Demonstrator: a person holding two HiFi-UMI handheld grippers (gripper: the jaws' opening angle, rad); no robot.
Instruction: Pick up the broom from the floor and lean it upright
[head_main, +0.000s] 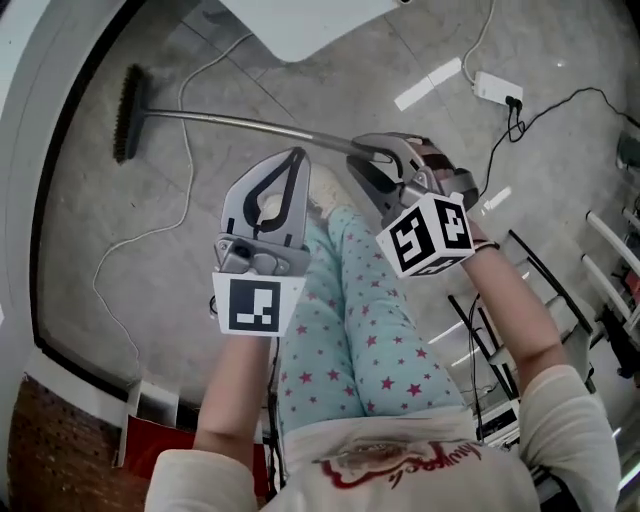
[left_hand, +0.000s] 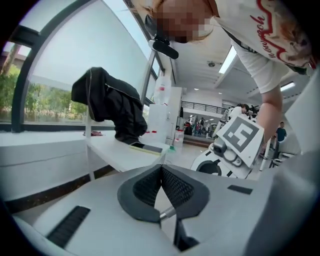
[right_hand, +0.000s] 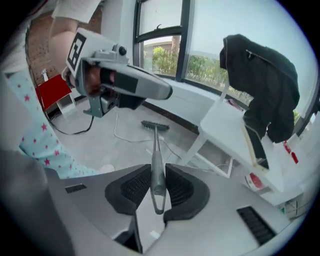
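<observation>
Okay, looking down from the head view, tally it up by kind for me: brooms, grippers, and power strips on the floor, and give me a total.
broom: 1
grippers: 2, the left gripper and the right gripper
power strip: 1
Total: 4

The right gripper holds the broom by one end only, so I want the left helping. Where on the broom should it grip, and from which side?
Probably the bare handle, midway between the right gripper and the head, coming from above with jaws opened and set across it. The shaft is thin, straight and exposed there; the bristled head is wide.
</observation>
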